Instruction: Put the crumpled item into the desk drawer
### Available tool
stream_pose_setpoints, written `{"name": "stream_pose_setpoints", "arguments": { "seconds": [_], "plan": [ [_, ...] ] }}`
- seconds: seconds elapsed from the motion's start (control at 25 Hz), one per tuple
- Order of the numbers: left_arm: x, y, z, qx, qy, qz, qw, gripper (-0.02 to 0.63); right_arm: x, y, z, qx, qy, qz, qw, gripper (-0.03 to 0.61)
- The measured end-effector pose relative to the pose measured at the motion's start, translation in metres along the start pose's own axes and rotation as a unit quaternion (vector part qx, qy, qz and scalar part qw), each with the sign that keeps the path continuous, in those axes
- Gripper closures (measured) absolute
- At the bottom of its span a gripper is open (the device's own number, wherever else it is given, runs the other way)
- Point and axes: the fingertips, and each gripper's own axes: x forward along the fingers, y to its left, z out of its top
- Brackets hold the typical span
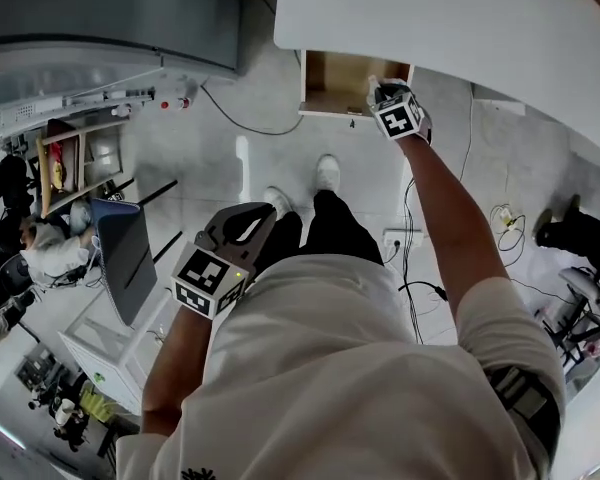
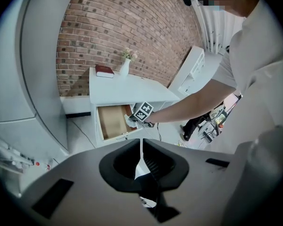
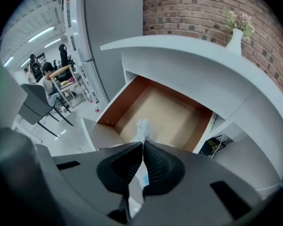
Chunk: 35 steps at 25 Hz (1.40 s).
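White crumpled item (image 3: 142,126) pinched by right hand-held gripper (image 3: 142,147) over open drawer (image 3: 175,111).

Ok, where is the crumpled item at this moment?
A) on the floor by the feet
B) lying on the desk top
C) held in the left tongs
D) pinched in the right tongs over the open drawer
D: in the right gripper view, the white crumpled item sticks out of the closed right tongs, above the open drawer.
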Motion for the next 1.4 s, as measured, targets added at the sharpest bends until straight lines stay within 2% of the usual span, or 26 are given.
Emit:
{"name": "stream_pose_setpoints", "arguments": {
  "seconds": [0.16, 0.68, 0.88, 1.0, 1.16, 1.28, 1.4],
  "plan": [
    [0.009, 0.012, -0.001, 0.002, 0.012, 0.010, 0.9999, 0.579, 0.036, -0.009, -0.005, -0.002, 0.019, -0.003, 1.000, 0.546],
    [0.021, 0.033, -0.022, -0.043, 0.028, 0.021, 0.9985, 0.579, 0.111, -0.023, -0.026, 0.010, 0.094, -0.010, 0.995, 0.545],
    [0.020, 0.038, -0.030, -0.052, 0.030, 0.023, 0.9980, 0.578, 0.120, -0.029, -0.038, 0.026, 0.121, -0.018, 0.992, 0.543],
    [0.018, 0.039, -0.031, -0.055, 0.028, 0.025, 0.9978, 0.578, 0.118, -0.029, -0.041, 0.019, 0.139, -0.024, 0.990, 0.537],
    [0.016, 0.038, -0.029, -0.055, 0.024, 0.025, 0.9979, 0.579, 0.123, -0.020, -0.037, 0.025, 0.123, -0.001, 0.992, 0.488],
    [0.012, 0.037, -0.030, -0.054, 0.021, 0.025, 0.9980, 0.578, 0.110, -0.024, -0.043, 0.026, 0.143, -0.018, 0.989, 0.488],
    [0.008, 0.036, -0.030, -0.050, 0.019, 0.024, 0.9983, 0.578, 0.104, -0.018, -0.037, 0.033, 0.124, -0.006, 0.992, 0.488]
  ]
}}
